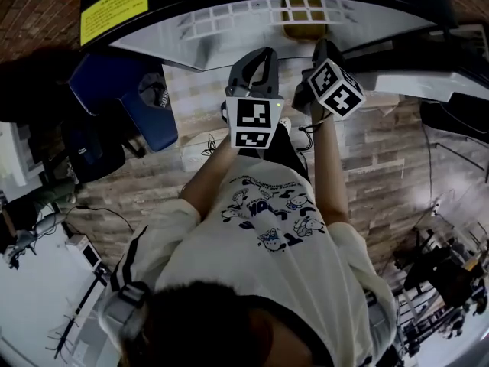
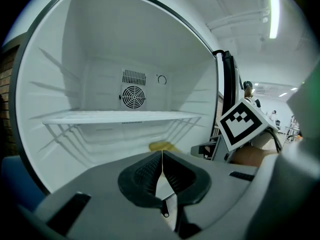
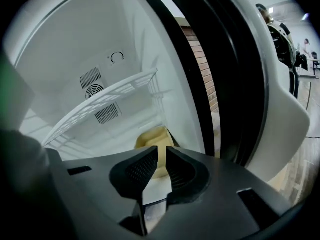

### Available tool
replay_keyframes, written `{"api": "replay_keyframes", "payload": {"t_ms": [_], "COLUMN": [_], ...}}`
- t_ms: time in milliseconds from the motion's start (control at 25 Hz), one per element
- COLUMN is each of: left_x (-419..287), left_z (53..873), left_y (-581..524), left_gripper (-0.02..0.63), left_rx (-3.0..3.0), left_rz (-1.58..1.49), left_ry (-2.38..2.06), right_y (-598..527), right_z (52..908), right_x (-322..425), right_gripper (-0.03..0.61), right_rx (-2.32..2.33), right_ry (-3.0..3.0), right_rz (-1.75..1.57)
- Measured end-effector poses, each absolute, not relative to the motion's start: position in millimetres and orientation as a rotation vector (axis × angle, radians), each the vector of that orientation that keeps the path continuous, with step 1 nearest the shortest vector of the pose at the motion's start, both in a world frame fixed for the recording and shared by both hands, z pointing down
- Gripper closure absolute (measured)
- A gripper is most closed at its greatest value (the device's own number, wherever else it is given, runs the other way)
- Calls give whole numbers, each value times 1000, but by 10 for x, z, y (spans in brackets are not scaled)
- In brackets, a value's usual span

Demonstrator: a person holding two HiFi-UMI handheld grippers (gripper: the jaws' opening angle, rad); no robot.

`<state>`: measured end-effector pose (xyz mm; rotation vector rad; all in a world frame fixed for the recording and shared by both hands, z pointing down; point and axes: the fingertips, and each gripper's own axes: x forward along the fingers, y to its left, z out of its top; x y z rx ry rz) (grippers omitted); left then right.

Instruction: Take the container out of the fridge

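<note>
Open fridge (image 2: 100, 59) is shown on a plank floor (image 1: 382, 151); yellow container (image 3: 152, 139) is seen under the wire shelf (image 2: 115, 116). Left gripper (image 2: 162, 154) is held closed on nothing; right gripper (image 3: 161, 151) jaws are slightly parted.

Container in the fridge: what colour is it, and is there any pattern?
The container is pale yellow, with no pattern visible. It shows best in the right gripper view.

White fridge (image 2: 100, 49), pale yellow container (image 3: 150, 136), black-and-white squares on the marker cubes (image 1: 253, 122), brown plank floor (image 1: 382, 151), yellow label (image 1: 114, 8)!
</note>
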<state>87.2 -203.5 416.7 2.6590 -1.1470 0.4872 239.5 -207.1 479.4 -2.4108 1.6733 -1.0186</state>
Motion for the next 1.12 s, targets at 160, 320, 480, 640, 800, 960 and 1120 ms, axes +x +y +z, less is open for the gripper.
{"api": "replay_keyframes", "payload": {"t_ms": [160,320,480,640,800,960,1120], "left_x": [940,980,989,933,820,684,587], "left_z": [4222,4257,4268,4278,4321,4372,4388], "left_y": [-2061,-2072,-2071,-2071,-2080,-2100,-2127], "left_gripper": [594,594,594,594,594,594,594], "left_rx": [2626,2593,2564,2529,2487,2441,2414], "left_rz": [507,512,512,513,518,525,523], "left_ry": [-1194,-1239,-1289,-1341,-1398,-1448,-1478], "right_y": [-2146,-2232,-2296,-2321,-2341,-2386,-2428], "right_z": [4829,4939,5079,5186,5272,5352,5383], "right_x": [2450,2506,2522,2551,2583,2605,2618], "right_gripper": [433,434,436,436,436,440,449], "right_rx": [-2389,-2381,-2388,-2463,-2509,-2522,-2547], "right_ry": [1696,1704,1668,1600,1534,1463,1437], "right_rz": [-1066,-1112,-1177,-1209,-1238,-1300,-1317]}}
